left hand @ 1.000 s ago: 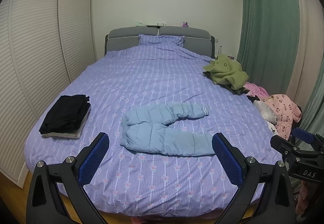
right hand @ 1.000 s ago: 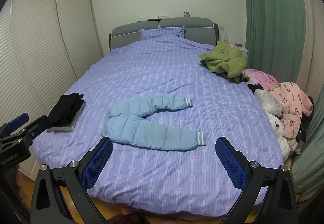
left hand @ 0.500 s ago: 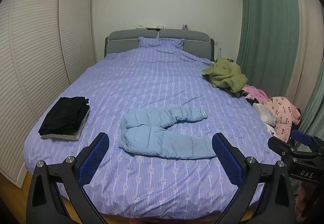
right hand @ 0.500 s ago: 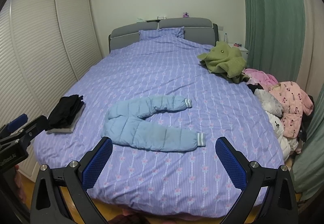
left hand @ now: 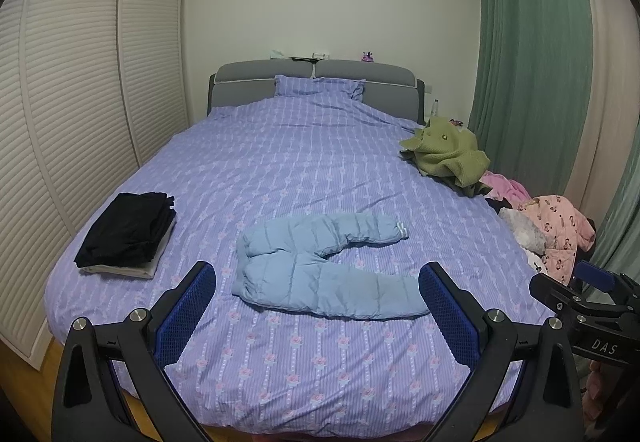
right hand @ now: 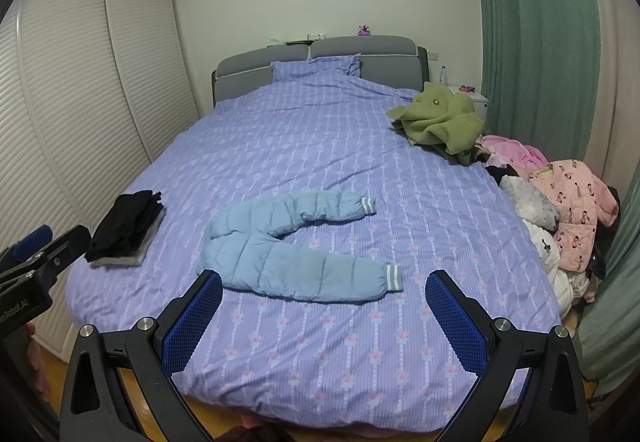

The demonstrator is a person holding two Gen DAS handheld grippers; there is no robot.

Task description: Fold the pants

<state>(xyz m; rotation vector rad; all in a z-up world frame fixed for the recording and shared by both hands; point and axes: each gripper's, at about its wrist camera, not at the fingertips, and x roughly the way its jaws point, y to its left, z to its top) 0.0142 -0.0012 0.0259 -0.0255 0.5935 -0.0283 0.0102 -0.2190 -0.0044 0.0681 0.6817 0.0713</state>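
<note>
Light blue padded pants (left hand: 316, 262) lie unfolded on the purple bedspread (left hand: 304, 162), legs spread in a C shape, waist to the left, striped cuffs to the right. They also show in the right wrist view (right hand: 288, 254). My left gripper (left hand: 316, 316) is open and empty, held off the foot of the bed, short of the pants. My right gripper (right hand: 324, 318) is open and empty too, at the same distance. The right gripper shows at the right edge of the left wrist view (left hand: 588, 298).
A folded black and grey stack (left hand: 128, 234) lies at the bed's left edge. A green garment (left hand: 444, 154) and a pile of pink and white clothes (left hand: 548, 230) sit along the right edge. Slatted wardrobe doors (left hand: 68, 102) stand left, green curtains (left hand: 532, 74) right.
Both grippers have drawn back slightly from the bed and tilted up a little. The pants have not moved. Both grippers stay open.
</note>
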